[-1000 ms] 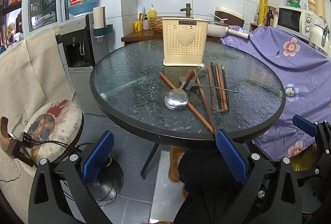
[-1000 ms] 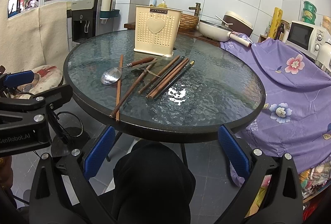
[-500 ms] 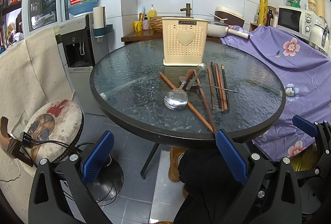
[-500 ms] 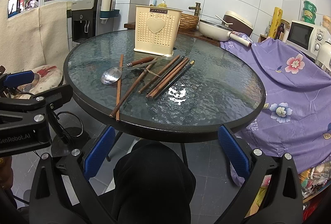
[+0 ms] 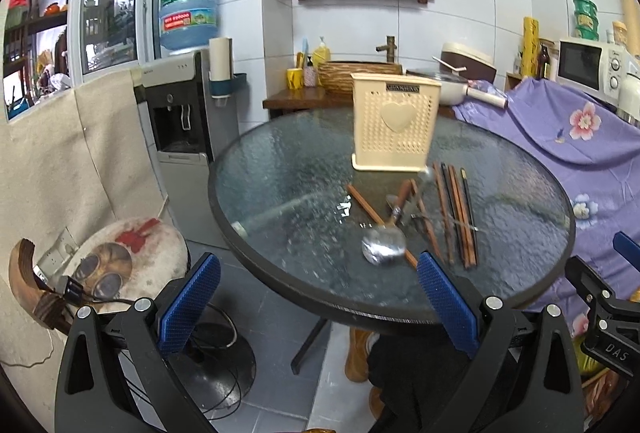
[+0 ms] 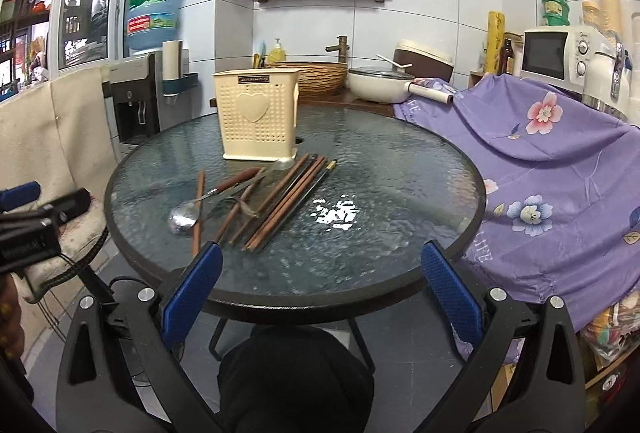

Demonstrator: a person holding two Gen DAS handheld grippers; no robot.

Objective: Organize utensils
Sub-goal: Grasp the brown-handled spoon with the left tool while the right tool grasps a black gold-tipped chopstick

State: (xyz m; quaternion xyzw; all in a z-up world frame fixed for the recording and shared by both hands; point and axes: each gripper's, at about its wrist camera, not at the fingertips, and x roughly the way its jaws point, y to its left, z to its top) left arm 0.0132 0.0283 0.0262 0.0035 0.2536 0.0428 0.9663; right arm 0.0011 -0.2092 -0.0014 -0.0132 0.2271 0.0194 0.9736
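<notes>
On the round glass table (image 6: 400,169), a cream utensil holder (image 6: 258,121) stands upright behind a loose spread of wooden chopsticks (image 6: 292,197) and a metal spoon (image 6: 184,217). Both the left gripper (image 5: 318,297) and right gripper (image 6: 320,285) hang spread wide and empty at the near rim, short of the utensils.

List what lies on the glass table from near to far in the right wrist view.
Spoon bowl → bundle of chopsticks → cream utensil holder, standing upright at the far side of the glass table.
</notes>
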